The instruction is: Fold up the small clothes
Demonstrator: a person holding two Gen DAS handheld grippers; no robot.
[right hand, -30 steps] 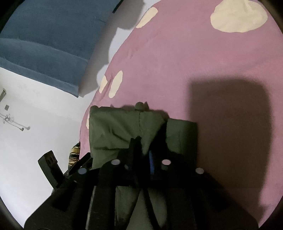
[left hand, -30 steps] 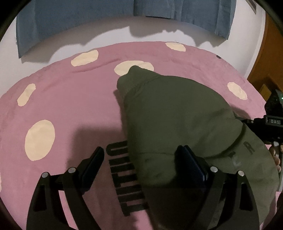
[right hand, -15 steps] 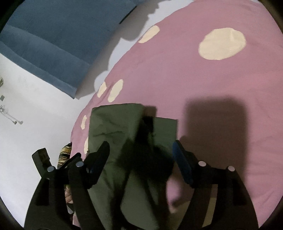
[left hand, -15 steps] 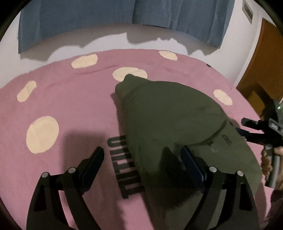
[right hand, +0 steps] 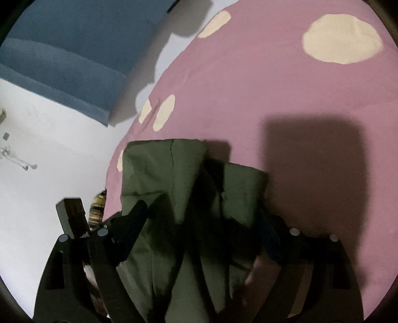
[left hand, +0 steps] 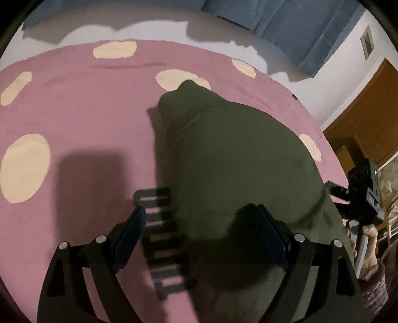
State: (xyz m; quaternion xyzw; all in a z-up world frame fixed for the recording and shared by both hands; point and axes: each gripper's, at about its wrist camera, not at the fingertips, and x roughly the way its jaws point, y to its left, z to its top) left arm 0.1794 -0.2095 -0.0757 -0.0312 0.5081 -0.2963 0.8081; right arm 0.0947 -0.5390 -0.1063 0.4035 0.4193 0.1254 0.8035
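An olive-green small garment (left hand: 236, 164) lies folded on a pink cover with cream spots (left hand: 82, 119). My left gripper (left hand: 201, 223) is open and empty above the garment's near end, its right finger over the cloth and its left finger over the black lettering on the cover. In the right wrist view the garment (right hand: 159, 179) lies in layered folds, and my right gripper (right hand: 201, 223) is open above it, holding nothing. The right gripper also shows at the right edge of the left wrist view (left hand: 358, 201).
A blue curtain (left hand: 286, 22) and a white wall (right hand: 37, 154) stand behind the bed. A wooden door (left hand: 365, 111) is at the right. The pink cover (right hand: 273, 87) stretches beyond the garment.
My right gripper opened and let go of the garment, which now lies on the cover. Both grippers have lifted and drawn back a little.
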